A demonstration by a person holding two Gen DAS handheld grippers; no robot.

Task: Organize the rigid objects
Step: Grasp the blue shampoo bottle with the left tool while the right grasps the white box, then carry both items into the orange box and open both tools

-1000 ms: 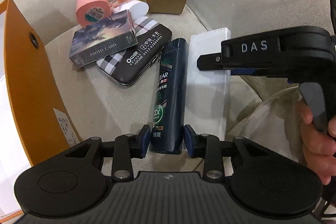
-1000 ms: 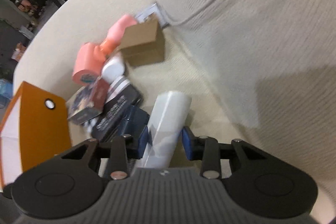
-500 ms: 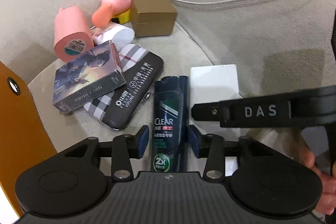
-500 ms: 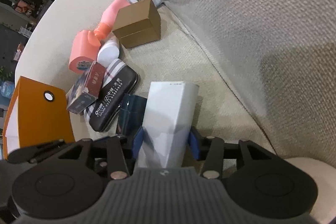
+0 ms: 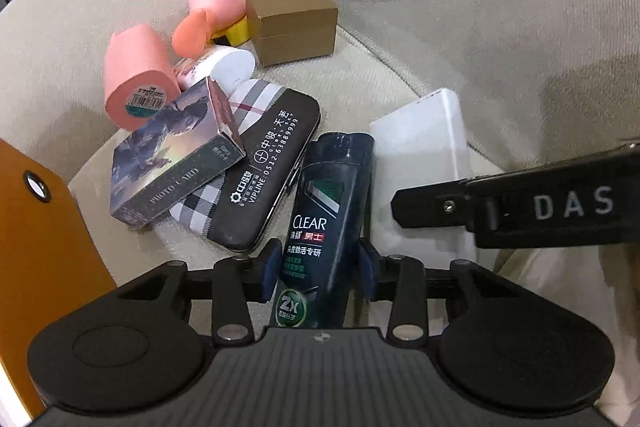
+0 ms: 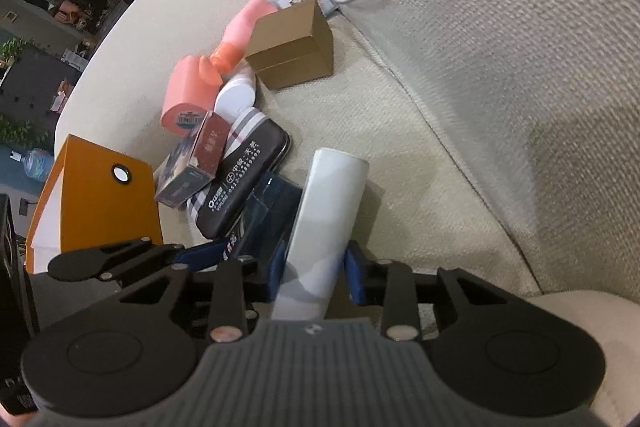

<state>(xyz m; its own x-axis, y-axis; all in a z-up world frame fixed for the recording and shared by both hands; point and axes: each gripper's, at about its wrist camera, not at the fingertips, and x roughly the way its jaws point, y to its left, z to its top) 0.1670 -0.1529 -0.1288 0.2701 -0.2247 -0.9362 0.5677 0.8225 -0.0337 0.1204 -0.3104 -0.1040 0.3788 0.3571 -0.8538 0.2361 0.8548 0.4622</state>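
Both tongs were closing: left gripper point(image 5: 318, 269) pinching the dark shampoo bottle point(image 5: 326, 211), right gripper point(image 6: 314, 273) clamping the white box point(image 6: 326, 223). Both items lay side by side on the beige sofa cushion point(image 6: 400, 155). Sorting looked barely started: pink rolls point(image 5: 136, 75), photo-card box point(image 5: 176, 155), plaid case point(image 5: 256, 171) and brown box point(image 5: 292, 23) were jumbled beside the orange bag point(image 5: 44, 247).

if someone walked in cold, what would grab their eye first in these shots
Two things framed dead centre: a dark blue CLEAR shampoo bottle between the closing jaws of the left hand-held gripper, and a white rectangular box between the closing jaws of the right hand-held gripper. Behind them a clutter of pink plastic pieces and boxes crowds the beige sofa cushion.
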